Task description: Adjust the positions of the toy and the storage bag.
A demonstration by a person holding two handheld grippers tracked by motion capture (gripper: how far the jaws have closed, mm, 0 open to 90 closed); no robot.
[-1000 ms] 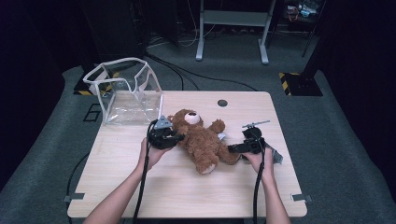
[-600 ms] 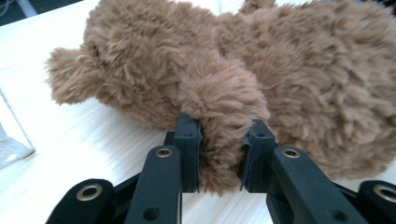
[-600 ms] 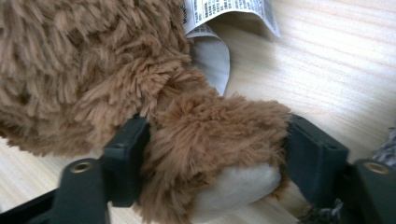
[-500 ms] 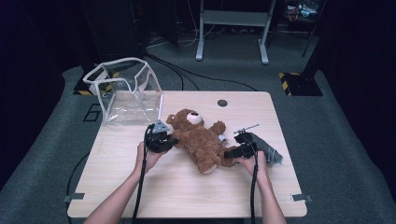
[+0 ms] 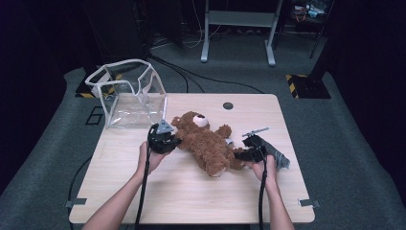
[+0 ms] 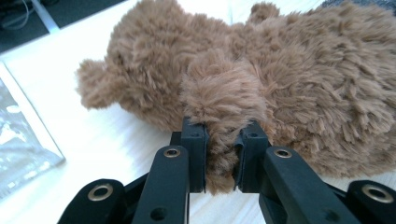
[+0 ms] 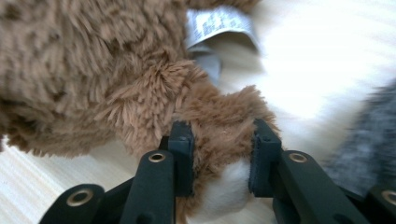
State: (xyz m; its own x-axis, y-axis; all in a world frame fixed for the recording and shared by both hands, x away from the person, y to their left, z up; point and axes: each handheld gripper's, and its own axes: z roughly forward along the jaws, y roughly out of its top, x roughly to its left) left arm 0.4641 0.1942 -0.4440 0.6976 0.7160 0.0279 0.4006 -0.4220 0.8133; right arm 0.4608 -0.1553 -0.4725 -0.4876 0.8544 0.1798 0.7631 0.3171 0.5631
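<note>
While the bear [image 5: 208,146] lies slantwise across the table [image 5: 191,191], each gripper pinches one end. Left gripper [image 5: 165,140] clamps a paw beside the head; right gripper [image 5: 244,154] clamps a foot, bag [image 5: 129,96] behind left.

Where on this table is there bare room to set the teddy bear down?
The near strip of table, between the forearms, is bare, as is the far right corner past the round hole. It is crowded mid-table: the teddy bear, left tongs, right tongs, and the clear bag at far left.
</note>
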